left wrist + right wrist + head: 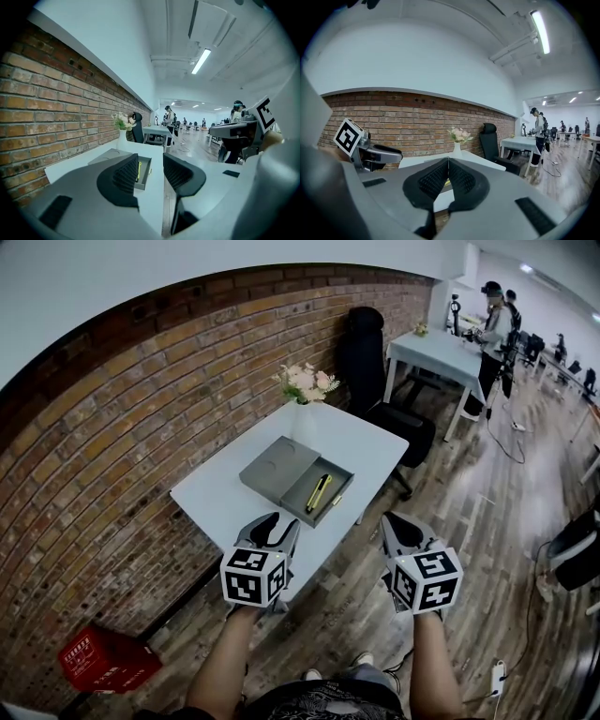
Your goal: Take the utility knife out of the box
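Note:
An open grey box (342, 486) lies on the small white table (225, 498), its lid (272, 467) beside it on the left. Inside it rests the yellow and black utility knife (318, 493), also seen as a thin yellow strip (139, 169) in the left gripper view. My left gripper (279, 526) hovers at the table's near edge, short of the box, jaws open and empty (150, 161). My right gripper (398, 521) hangs off the table's near right corner above the floor. Its pads are shut together with nothing between them (448, 161).
A white vase of flowers (305, 385) stands at the table's far end by the brick wall. Behind it is a black office chair (375, 362). A second white table (441, 352) and people stand at the back right. A red crate (103, 660) sits on the floor at left.

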